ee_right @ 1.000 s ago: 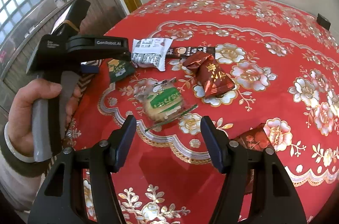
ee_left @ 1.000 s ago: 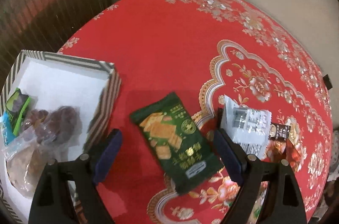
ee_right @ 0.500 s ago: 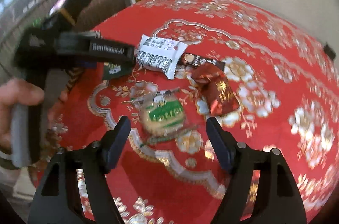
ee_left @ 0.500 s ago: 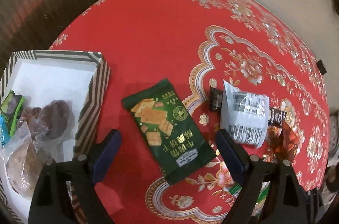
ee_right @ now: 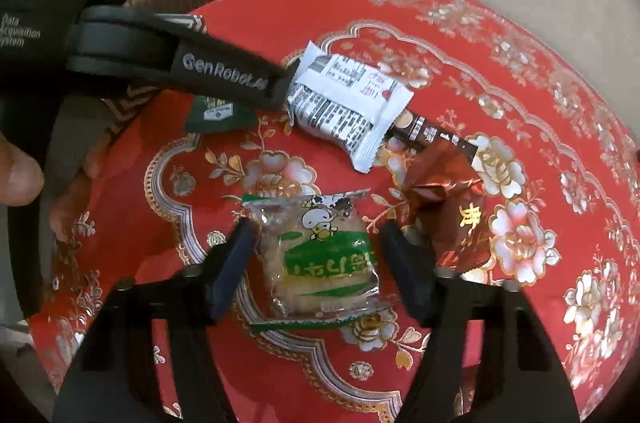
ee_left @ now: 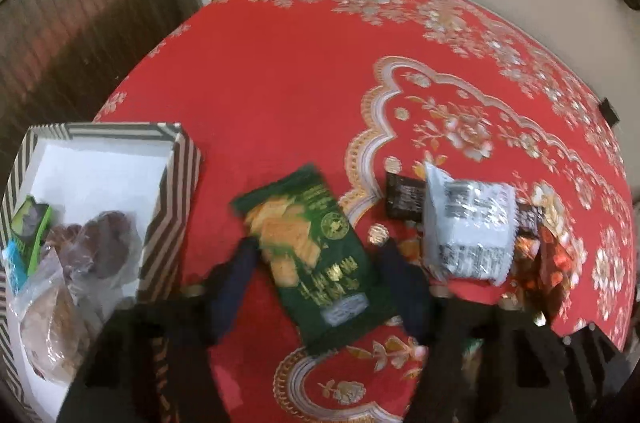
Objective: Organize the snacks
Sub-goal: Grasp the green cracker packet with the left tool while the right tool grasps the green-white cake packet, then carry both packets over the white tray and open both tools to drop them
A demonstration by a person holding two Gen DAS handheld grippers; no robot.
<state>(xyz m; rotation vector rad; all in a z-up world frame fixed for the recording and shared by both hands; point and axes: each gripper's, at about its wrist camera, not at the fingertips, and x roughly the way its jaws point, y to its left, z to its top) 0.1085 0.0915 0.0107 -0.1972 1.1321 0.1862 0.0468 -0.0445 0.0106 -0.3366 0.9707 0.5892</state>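
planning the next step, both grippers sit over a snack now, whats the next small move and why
Probably finish closing both. The left gripper straddles the green cracker packet and the right gripper the clear-wrapped cake; their jaws have just been closing, though the right pads look short of the wrapper. Then lift toward the striped box.

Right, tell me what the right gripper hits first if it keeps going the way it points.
Most likely the clear-wrapped cake with the green label. It lies on the red tablecloth between the jaws of the right gripper, which have just been closing around it; whether they touch it yet is unclear.
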